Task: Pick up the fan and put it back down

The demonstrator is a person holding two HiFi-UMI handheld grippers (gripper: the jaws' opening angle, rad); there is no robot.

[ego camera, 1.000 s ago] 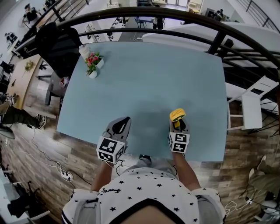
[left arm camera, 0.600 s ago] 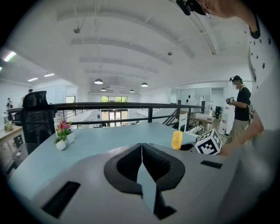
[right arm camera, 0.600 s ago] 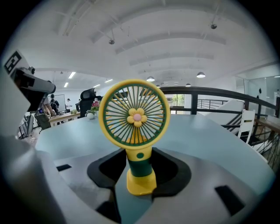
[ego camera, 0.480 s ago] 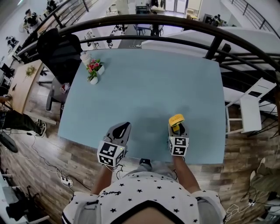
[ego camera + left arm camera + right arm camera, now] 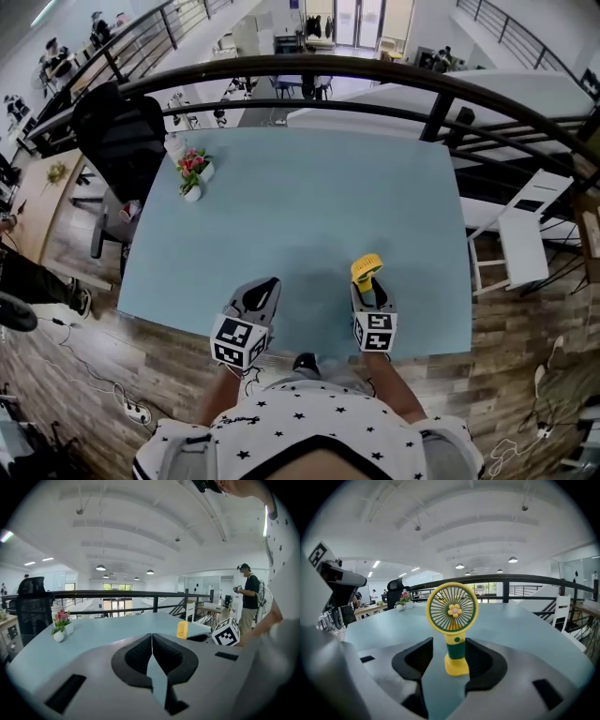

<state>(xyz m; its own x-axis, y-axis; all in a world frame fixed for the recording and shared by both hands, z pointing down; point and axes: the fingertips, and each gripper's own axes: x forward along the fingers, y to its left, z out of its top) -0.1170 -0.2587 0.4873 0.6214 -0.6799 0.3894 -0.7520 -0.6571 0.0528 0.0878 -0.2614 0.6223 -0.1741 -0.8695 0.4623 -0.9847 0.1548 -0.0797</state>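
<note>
Fan (image 5: 452, 629) upright, grille facing right tongs (image 5: 450, 645) opening around it, left tongs (image 5: 152, 638) closed, empty

Smooth plastic fan (image 5: 452, 610) (matt table (image 5: 309, 202))

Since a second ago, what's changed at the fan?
The right gripper is opening its jaws, letting go of the fan, which stands upright on the table between them. Unchanged: the left gripper, shut and empty, beside it; the flower pots at the far left corner.
</note>
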